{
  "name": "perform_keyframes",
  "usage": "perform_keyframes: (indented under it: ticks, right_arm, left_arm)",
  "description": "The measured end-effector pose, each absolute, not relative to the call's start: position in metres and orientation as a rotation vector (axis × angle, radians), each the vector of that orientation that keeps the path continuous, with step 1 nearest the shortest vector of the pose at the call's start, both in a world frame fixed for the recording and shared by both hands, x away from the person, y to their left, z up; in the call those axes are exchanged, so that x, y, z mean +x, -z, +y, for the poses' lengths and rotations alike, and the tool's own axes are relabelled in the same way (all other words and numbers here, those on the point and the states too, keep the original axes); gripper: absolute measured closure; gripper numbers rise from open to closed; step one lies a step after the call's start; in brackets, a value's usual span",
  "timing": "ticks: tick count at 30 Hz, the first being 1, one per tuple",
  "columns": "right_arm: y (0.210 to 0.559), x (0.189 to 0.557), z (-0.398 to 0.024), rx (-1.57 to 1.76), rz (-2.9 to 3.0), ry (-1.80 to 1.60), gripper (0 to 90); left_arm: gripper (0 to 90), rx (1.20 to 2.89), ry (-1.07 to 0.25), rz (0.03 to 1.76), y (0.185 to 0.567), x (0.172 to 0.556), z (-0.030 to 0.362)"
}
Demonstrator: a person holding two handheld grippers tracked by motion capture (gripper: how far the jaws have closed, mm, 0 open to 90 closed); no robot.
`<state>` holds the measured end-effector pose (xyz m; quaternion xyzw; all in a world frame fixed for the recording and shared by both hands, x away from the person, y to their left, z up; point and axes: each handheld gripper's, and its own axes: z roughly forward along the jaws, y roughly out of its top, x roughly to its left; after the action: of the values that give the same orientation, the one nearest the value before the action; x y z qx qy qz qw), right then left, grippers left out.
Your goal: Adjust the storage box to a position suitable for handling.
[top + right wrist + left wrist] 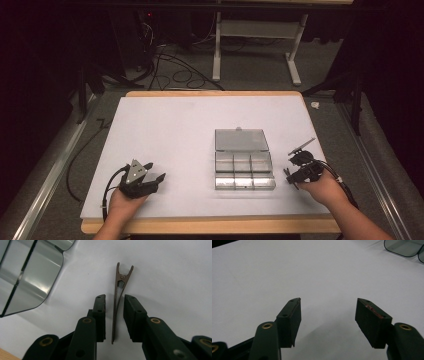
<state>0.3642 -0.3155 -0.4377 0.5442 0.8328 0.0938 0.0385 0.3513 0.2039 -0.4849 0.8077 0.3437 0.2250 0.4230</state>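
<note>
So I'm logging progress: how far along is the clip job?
Done: the clear compartment box lies open, its compartments apparently empty. In hand: the right hand-held gripper brackets the brown hair clip, not visibly clamped. Left: gripping, lifting and presumably boxing it. The left hand-held gripper rests open.

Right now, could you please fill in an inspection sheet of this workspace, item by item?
Surface: white table top with a wooden edge, bare apart from the things below.
Job's things: brown toothed hair clip lying flat on the table, between the jaws of the right gripper; the pads do not yet press on it. Clear compartment box with its lid open, left of the clip, apart from it.
Clutter: nothing seen.
Grippers: right gripper jaws narrow around the clip. Left gripper open, nothing between its jaws, resting near the table's front left.
Cables: one black cable trails from the left gripper off the table's edge; more lie on the floor behind.
Surroundings: dark room, grey floor, white table frame behind.
</note>
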Motion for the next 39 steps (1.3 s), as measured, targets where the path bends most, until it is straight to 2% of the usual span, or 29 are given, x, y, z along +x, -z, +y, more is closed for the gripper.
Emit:
perform_keyframes:
  ticks: [8,39]
  right_arm:
    - [0.438,0.367,-0.315,1.65,2.552,-0.264,84.8]
    - [0.406,0.362,-0.307,1.563,2.589,-0.272,86.3]
  left_arm:
    - [38.3,2.024,-0.564,0.859,0.485,0.351,0.204]
    - [38.6,2.021,-0.57,0.856,0.485,0.351,0.204]
